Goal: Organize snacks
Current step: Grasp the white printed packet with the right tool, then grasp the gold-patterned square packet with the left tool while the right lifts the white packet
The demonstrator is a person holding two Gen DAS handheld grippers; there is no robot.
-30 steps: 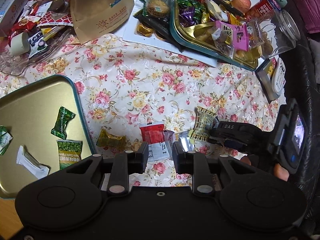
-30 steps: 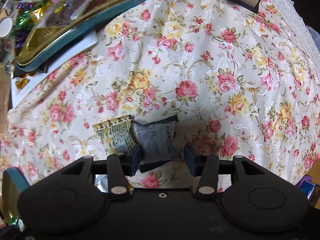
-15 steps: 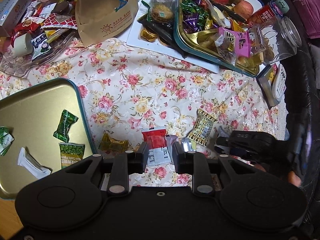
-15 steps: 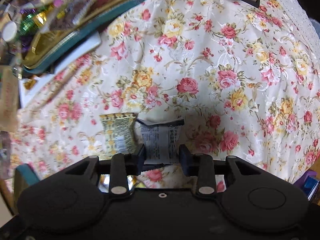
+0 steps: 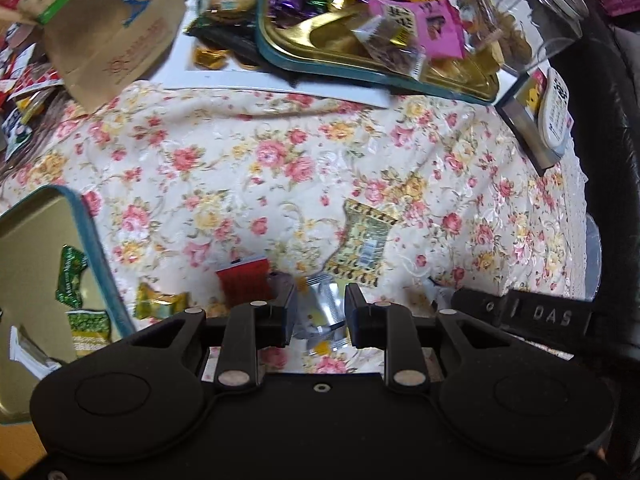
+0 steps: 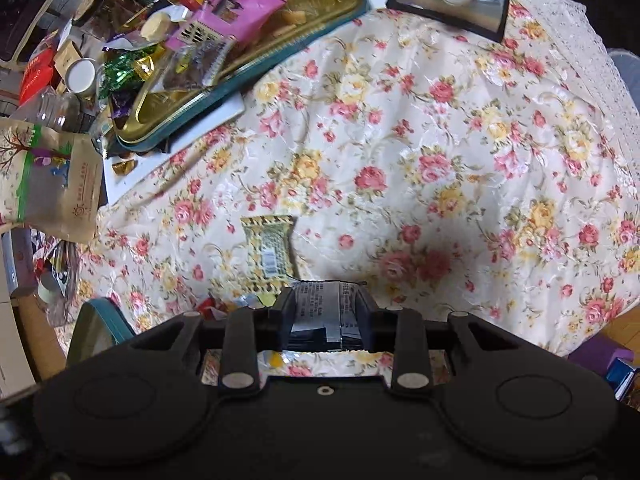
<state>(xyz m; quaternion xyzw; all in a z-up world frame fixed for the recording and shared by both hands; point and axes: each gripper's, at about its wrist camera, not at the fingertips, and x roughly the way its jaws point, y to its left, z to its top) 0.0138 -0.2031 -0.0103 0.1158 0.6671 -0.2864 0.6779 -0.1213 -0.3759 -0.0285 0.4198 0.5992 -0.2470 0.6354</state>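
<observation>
Two hand-held grippers over a counter draped in a floral cloth. Right hand-held gripper: fingers clenched on a grey printed sachet, which sits pinched between the pads, print side up. Just beyond its tips, a yellow patterned packet lies flat on the cloth, apart from the sachet. Left hand-held gripper: jaws released, gap between the fingers, poised over a silver foil packet that lies on the cloth between them; contact cannot be told. Red packet just left of the left fingers, a gold-wrapped candy further left. Near-left, a gold tray with teal rim holds a green candy, a green-and-yellow packet and a white wrapper. Far side: a second gold tray heaped with mixed sweets, a pink packet on top; brown paper bag to its left.
</observation>
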